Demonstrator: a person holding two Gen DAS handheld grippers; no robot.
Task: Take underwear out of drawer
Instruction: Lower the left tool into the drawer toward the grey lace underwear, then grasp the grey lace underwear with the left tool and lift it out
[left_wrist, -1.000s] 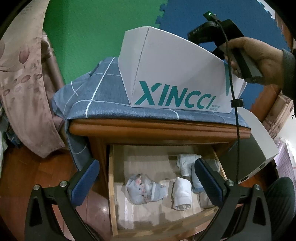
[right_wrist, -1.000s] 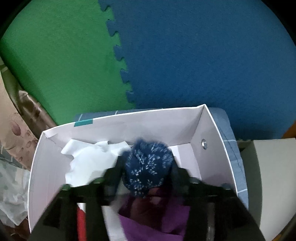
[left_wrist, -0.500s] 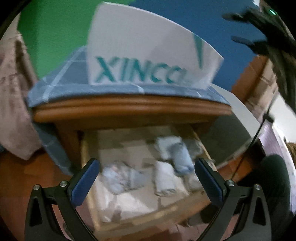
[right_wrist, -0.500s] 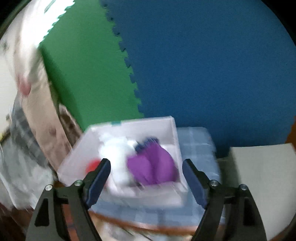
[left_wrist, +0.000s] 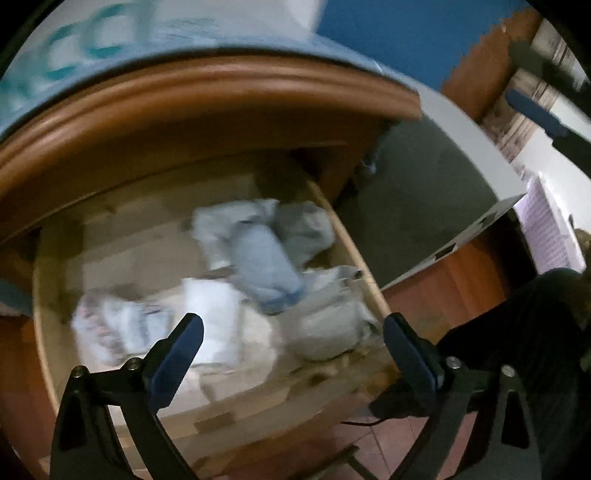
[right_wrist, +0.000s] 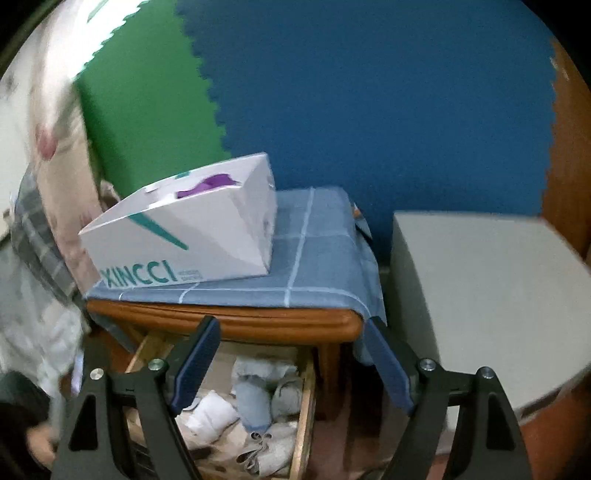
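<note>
The wooden drawer (left_wrist: 347, 236) stands pulled out under the nightstand top. Several rolled pieces of underwear lie in it: a light blue roll (left_wrist: 266, 269), a white roll (left_wrist: 218, 317), a patterned one (left_wrist: 110, 325) and a grey one (left_wrist: 325, 325). My left gripper (left_wrist: 291, 343) is open and empty, just above the drawer's front. My right gripper (right_wrist: 291, 358) is open and empty, higher up in front of the nightstand; the drawer (right_wrist: 304, 398) and its rolls (right_wrist: 251, 402) show between its fingers. The left wrist view is blurred.
A white XINCCI box (right_wrist: 184, 236) holding purple cloth (right_wrist: 210, 182) sits on the blue checked cloth (right_wrist: 314, 258) on the nightstand. A grey-white box (right_wrist: 480, 295) stands to the right. Bedding and a curtain (right_wrist: 48, 184) hang on the left. Blue and green foam mats cover the wall.
My right gripper let go of the dark blue patterned piece in the white box, opened, and pulled back and down. My left gripper moved down closer to the drawer.
</note>
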